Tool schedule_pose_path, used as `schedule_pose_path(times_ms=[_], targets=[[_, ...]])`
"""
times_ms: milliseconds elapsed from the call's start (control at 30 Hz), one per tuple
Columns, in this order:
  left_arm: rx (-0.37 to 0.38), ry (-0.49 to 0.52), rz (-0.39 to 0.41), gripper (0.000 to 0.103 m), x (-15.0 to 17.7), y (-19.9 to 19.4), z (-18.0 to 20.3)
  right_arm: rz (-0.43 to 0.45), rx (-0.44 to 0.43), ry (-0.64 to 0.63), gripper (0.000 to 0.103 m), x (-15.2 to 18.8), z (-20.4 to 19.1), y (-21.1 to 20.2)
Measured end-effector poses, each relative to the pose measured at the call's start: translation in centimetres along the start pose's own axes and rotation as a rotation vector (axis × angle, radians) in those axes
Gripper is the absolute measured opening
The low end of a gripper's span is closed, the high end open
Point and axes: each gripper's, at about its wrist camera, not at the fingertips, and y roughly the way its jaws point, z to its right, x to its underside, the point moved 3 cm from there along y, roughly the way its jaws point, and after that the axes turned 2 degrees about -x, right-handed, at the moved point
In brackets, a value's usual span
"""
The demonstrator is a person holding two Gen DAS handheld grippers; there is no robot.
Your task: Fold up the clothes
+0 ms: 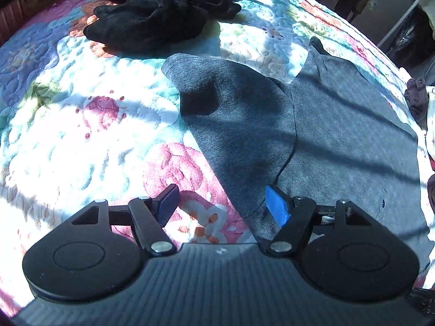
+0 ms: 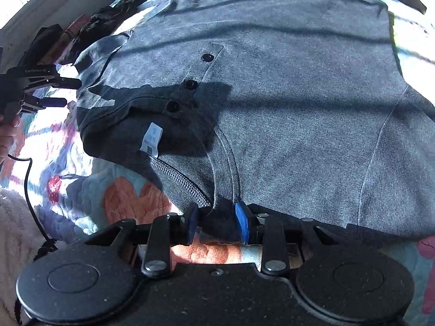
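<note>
A grey polo shirt [image 1: 339,125] lies spread flat on a floral quilt [image 1: 81,125], one sleeve [image 1: 231,114] pointing left. My left gripper [image 1: 223,203] is open and empty, its jaws straddling the sleeve's lower edge. In the right wrist view the shirt [image 2: 285,95] shows its button placket [image 2: 190,84] and white neck label [image 2: 152,138]. My right gripper [image 2: 217,220] is partly open around a fold of the shirt's shoulder near the collar. The left gripper also shows in the right wrist view [image 2: 65,92] at the far left, open beside the sleeve.
A heap of black clothes [image 1: 160,8] lies at the far side of the quilt. More bunched garments [image 1: 416,100] sit at the right edge. A black cable [image 2: 30,190] hangs at the left over a white fluffy cloth [image 2: 13,231].
</note>
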Motion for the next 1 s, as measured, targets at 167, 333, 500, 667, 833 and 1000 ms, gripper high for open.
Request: schedule_pose_path(times_ms=[167, 333, 500, 667, 833, 1000], targets=[[0.026, -0.071, 0.047, 0.069, -1.4, 0.7, -1.8, 0.131, -0.058, -0.146, 0.037, -3.9, -4.9, -1.5], [0.083, -0.150, 0.097, 0.069, -4.1, 2.6, -3.2, 0.124, -0.128, -0.284, 0.038, -6.8, -10.9, 3.5], [0.122, -0.145, 0.175, 0.017, -5.9, 3.5, -2.8, 0.129, -0.130, -0.409, 0.046, -8.1, -14.3, 6.3], [0.244, -0.062, 0.275, 0.001, -5.3, 1.3, -0.3, 0.129, -0.132, -0.315, 0.049, -9.3, -13.1, 6.9], [0.396, 0.130, 0.253, 0.001, -2.8, -0.8, 4.6, 0.153, -0.100, -0.233, 0.049, -9.5, -10.3, 6.0], [0.305, 0.633, 0.072, 0.002, 4.0, -0.4, 12.3, 0.160, -0.064, -0.140, 0.050, -9.0, -7.3, 5.2]])
